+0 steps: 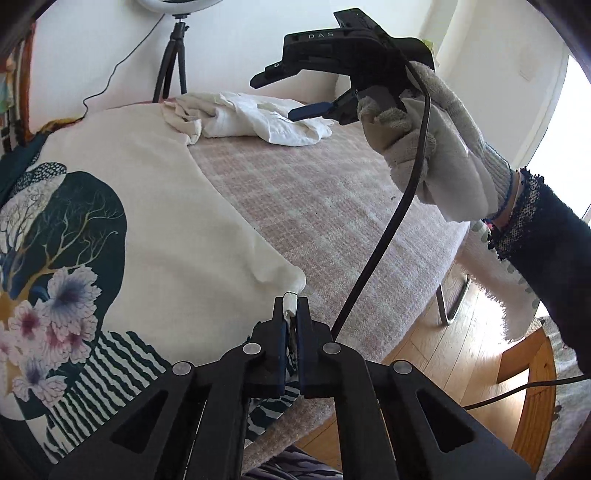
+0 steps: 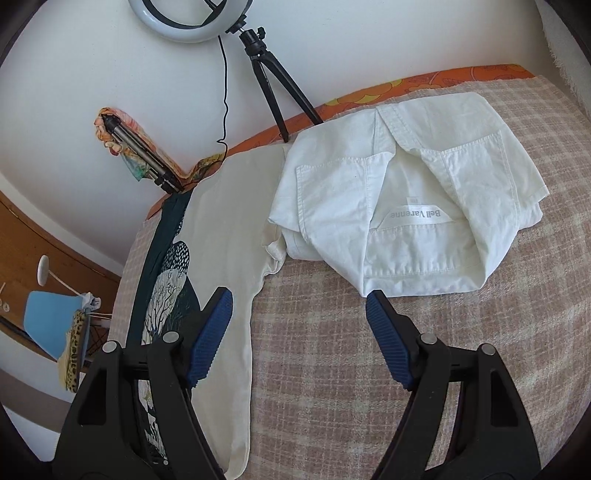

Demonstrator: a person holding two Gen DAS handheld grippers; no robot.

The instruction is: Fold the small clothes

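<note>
Now the left tongs (image 1: 291, 306) are clamped tight on a corner of the cream T-shirt (image 1: 155, 206), a small fold of cloth pinched between the blue pads at the near edge of the bed (image 1: 332, 206). That shirt lies spread over the left part of the pink checked cover, with a dark print of branches, flowers and stripes on it. The right tongs (image 1: 291, 94), held in a gloved hand (image 1: 432, 147), hang in the air above the bed's far right part, spread wide with nothing between them. From the right wrist view their pads (image 2: 212, 336) stand far apart, one over the T-shirt's edge, the other just before a white shirt (image 2: 406, 206). The white shirt lies crumpled at the far side, its label showing, touching the T-shirt's sleeve. A ring light (image 2: 192, 22) on a tripod (image 2: 273, 81) stands by the wall behind the bed.
</note>
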